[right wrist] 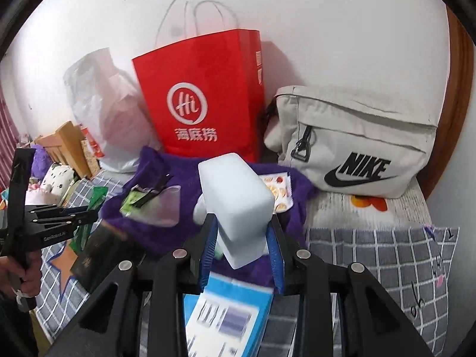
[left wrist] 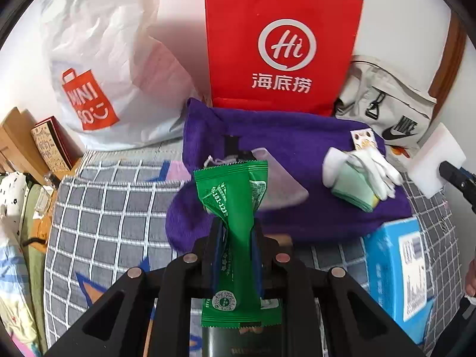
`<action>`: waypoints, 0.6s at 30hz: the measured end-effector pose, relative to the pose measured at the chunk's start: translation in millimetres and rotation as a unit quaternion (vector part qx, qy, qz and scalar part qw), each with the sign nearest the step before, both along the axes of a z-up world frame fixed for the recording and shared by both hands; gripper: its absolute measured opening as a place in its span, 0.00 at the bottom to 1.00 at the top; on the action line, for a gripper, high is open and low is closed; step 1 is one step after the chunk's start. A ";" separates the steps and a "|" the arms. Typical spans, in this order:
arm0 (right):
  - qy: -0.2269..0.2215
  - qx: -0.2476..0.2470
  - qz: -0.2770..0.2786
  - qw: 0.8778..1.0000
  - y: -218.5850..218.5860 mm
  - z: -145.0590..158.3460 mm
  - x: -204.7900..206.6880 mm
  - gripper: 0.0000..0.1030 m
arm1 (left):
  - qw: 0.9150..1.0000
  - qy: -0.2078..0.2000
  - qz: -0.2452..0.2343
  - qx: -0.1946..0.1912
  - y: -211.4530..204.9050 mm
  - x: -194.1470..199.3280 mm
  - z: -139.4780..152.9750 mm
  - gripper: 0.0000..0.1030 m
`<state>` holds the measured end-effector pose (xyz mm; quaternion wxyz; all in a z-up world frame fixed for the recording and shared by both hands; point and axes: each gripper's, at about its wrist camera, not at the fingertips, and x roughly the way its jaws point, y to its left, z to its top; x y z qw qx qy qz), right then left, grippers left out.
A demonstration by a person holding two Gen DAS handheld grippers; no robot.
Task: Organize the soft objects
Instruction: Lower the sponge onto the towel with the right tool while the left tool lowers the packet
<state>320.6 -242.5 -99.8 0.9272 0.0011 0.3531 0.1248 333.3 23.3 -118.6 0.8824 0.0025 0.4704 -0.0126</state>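
Green foil fills the middle of the left wrist view: the left claw [left wrist: 236, 244] is clamped on a green snack packet [left wrist: 235, 208], pinching it at the waist so it crumples and stands up above the bed. Beyond it a purple towel [left wrist: 297, 145] lies spread over the grey checked bedsheet [left wrist: 113, 217], carrying a translucent pouch [left wrist: 279, 184], a folded white and green cloth bundle [left wrist: 357, 178] and a small fruit-print sachet [left wrist: 363, 139]. A red Haidilao paper bag [left wrist: 279, 50], a white Miniso plastic bag [left wrist: 104, 68] and a beige Nike bag [left wrist: 392, 110] stand along the wall, and a blue box [left wrist: 398, 276] sits at the right. At the far right edge a white sponge block [left wrist: 437, 163] shows, held by the other claw.

In the right wrist view the right claw [right wrist: 241, 238] is closed on that white sponge block [right wrist: 238, 205], its blue pads pressing both sides, and holds it above the purple towel [right wrist: 154, 226]. The blue box [right wrist: 226, 318] lies blurred directly beneath. The left claw [right wrist: 74, 217] appears at the left with the green packet [right wrist: 98, 199]. The red paper bag [right wrist: 208, 98] stands open-topped behind, the Nike bag [right wrist: 357, 142] beside it.

As I judge it, the sorting is midway: two soft items are lifted and not yet placed, while the pouch, cloth bundle and sachet still wait on the towel. Which bag is the destination cannot be told.
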 end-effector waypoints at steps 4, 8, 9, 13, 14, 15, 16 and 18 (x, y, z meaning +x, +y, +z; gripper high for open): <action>-0.011 -0.042 -0.010 0.999 3.0 -2.5 21.9 0.32 | 1.000 0.004 0.000 0.006 2.1 19.1 -3.7 0.17; -0.014 -0.072 -0.016 0.997 3.3 -10.7 46.3 0.32 | 1.000 0.008 -0.003 0.007 0.9 39.4 -9.4 0.17; -0.013 -0.078 -0.017 0.997 3.5 -13.5 51.9 0.32 | 1.000 0.010 -0.003 0.005 0.9 43.1 -10.7 0.17; -0.014 -0.095 -0.020 0.995 4.6 -24.6 71.0 0.33 | 1.000 0.021 -0.005 -0.004 1.8 58.8 -18.6 0.17; -0.013 -0.096 -0.020 0.995 5.2 -26.2 74.6 0.33 | 1.000 0.024 -0.006 -0.006 2.1 62.6 -20.3 0.17; -0.012 -0.098 -0.019 0.995 5.8 -28.6 77.7 0.33 | 1.000 0.026 -0.006 -0.009 2.5 66.8 -22.0 0.18; -0.011 -0.102 -0.018 0.995 6.6 -31.9 81.7 0.33 | 1.000 0.029 -0.008 -0.011 2.5 70.9 -23.6 0.18; -0.010 -0.112 -0.020 0.993 8.4 -37.1 87.0 0.33 | 0.999 0.033 -0.007 -0.010 2.8 77.3 -25.9 0.18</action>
